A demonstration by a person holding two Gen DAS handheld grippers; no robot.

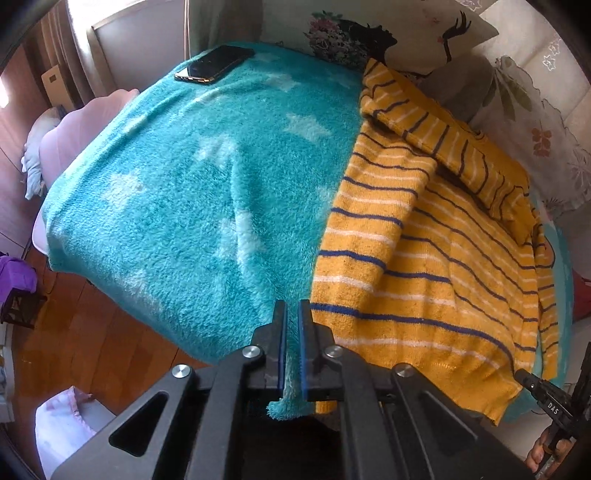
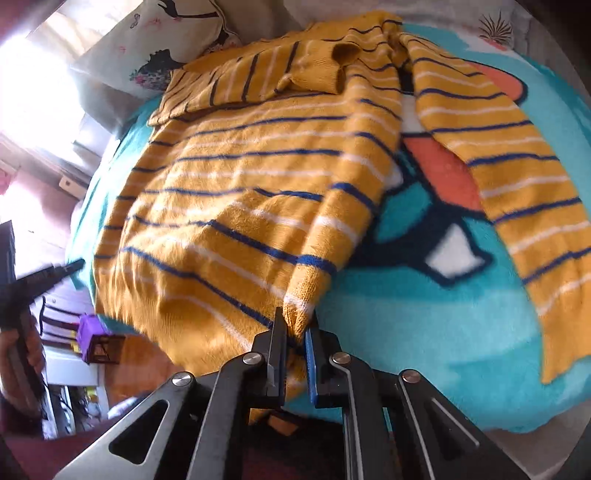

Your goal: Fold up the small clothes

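Right hand-held gripper (image 2: pixel 295 325) clamped on striped sweater (image 2: pixel 240 177), teal blanket (image 1: pixel 177 206), wooden floor (image 1: pixel 92 347) below.

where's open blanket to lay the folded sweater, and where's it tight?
Free: the teal blanket between the phone at its far corner and the striped sweater. A smaller patch lies between sweater body and outstretched sleeve. Crowded: the pillow side, where a sleeve is folded over. Right gripper pinches the hem; left gripper grips blanket.
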